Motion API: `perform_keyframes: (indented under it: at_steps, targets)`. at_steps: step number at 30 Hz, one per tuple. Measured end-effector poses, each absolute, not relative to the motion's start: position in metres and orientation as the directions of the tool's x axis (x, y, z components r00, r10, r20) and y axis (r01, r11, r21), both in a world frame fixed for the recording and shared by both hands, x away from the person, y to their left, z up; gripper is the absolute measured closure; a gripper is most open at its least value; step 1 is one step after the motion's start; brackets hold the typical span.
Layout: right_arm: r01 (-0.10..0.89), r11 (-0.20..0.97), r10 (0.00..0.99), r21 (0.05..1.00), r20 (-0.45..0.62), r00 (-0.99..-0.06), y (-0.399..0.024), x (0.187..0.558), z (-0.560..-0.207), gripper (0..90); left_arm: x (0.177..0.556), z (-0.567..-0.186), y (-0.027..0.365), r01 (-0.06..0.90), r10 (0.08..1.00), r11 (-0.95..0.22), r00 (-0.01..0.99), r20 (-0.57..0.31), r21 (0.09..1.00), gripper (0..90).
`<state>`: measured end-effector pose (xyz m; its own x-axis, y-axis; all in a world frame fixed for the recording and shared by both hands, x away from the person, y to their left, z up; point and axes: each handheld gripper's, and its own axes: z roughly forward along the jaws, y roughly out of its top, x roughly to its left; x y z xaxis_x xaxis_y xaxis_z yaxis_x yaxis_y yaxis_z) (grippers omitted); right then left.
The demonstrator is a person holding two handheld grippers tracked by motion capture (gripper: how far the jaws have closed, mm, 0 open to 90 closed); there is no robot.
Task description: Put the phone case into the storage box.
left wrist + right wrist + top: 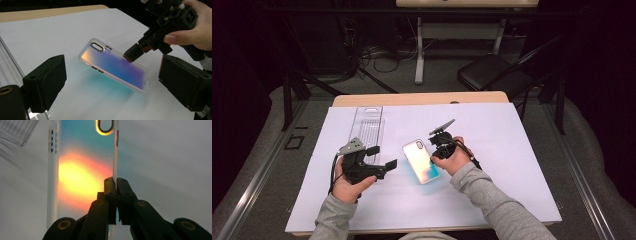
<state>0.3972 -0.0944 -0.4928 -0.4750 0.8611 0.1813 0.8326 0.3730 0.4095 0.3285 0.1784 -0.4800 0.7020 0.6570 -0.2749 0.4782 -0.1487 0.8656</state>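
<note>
High view: case (421,161) lies mid-sheet on the white table (512,150), its long axis running from 11 to 5 o'clock. The right gripper (435,150) pinches its edge on the 3 o'clock side; the left gripper (382,157) waits at the case's 9 o'clock, jaws apart and holding nothing. A clear tray (368,125) lies at 11 o'clock from the case, well apart.

Left gripper view: left gripper (110,75) stands wide open, the case (113,65) between and beyond its jaws, touching neither. The case looks tilted, the far long edge lifted by the right gripper (131,55), the near edge seemingly down on the sheet.

Right gripper view: right gripper (116,180) is clamped on the thin side wall of the case (82,170), with only the tips biting. The tray's corner (17,130) shows at 10 o'clock.

Risk, slip: so little rim is held that I judge a quick lift or twist could let the case pop free and slap down.

Risk, flex: the soft wall may bend under the pinch, so the case could sag and swing.

Risk, handover: if the left jaws close off-centre or push from 9 o'clock first, they could lever the case out of the right grip.
</note>
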Motion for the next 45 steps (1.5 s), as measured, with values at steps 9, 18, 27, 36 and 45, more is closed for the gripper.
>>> perform_keyframes:
  at_steps: [9, 18, 27, 36, 45]
  targets:
    - [0.828, 0.362, 0.86, 0.429, 0.188, -0.474, -0.095, 0.396, -0.49, 87.3, 0.328, -0.484, 0.173, 0.489, 0.646, -0.149, 0.706, -0.289, 0.86, 14.6]
    - [0.809, 0.353, 0.856, 0.47, 0.186, -0.482, -0.096, 0.392, -0.486, 87.4, 0.33, -0.49, 0.171, 0.522, 0.651, -0.13, 0.687, -0.324, 0.843, 15.2]
    - [0.786, 0.35, 0.852, 0.509, 0.176, -0.493, -0.097, 0.387, -0.481, 87.4, 0.329, -0.495, 0.167, 0.536, 0.664, -0.132, 0.673, -0.327, 0.834, 19.9]
    - [0.775, 0.353, 0.851, 0.525, 0.163, -0.499, -0.101, 0.383, -0.478, 87.3, 0.328, -0.501, 0.161, 0.543, 0.661, -0.118, 0.668, -0.343, 0.831, 20.3]
    - [0.764, 0.331, 0.851, 0.553, 0.175, -0.495, -0.105, 0.378, -0.476, 87.3, 0.328, -0.506, 0.155, 0.561, 0.645, -0.126, 0.673, -0.362, 0.818, 25.9]
